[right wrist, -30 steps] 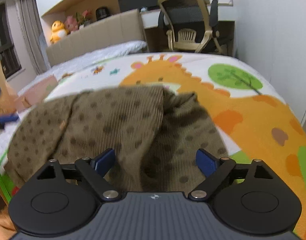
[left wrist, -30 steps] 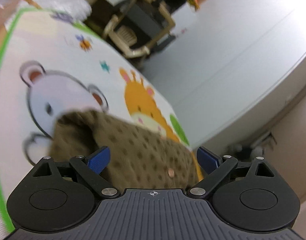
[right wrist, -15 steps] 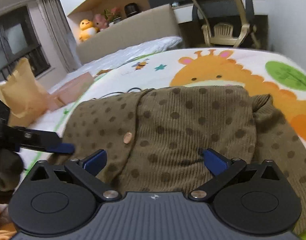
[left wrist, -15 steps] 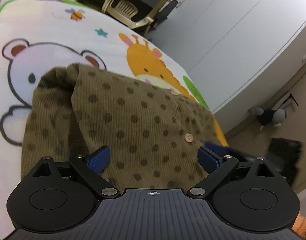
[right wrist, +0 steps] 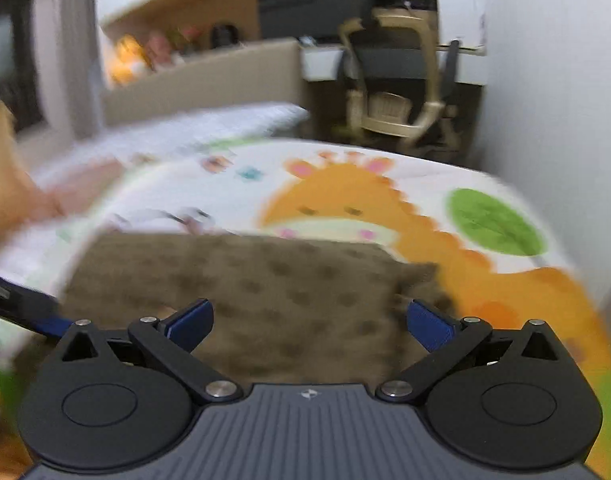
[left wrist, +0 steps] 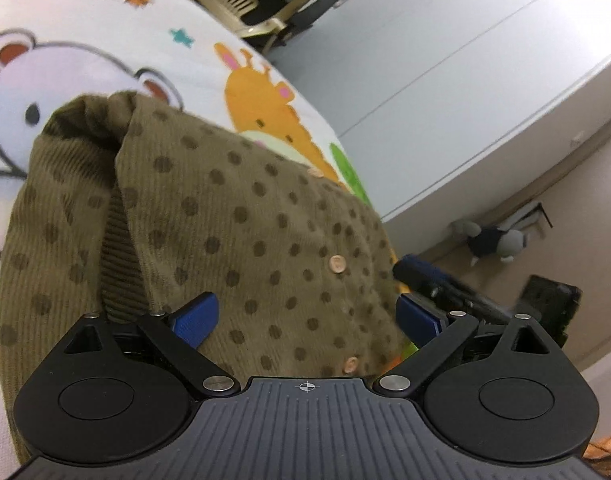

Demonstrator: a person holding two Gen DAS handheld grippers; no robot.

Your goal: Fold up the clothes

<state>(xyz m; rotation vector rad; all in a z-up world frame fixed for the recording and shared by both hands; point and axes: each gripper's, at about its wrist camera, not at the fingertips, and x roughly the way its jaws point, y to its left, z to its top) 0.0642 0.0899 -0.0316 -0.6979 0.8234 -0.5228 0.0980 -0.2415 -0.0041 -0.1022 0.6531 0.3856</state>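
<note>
Olive-brown ribbed corduroy cardigan, dark polka dots, small round peach buttons, lies folded on the cartoon-print play mat (bear and giraffe motifs, smooth surface). One ribbed edge runs down the fold at left.

Left gripper: blue textured pads spread wide, above the fabric, nothing pinched.

Right gripper: pads likewise spread apart over the garment's near edge, holding nothing (view motion-blurred). Beige mesh office chair beyond the mat.
</note>
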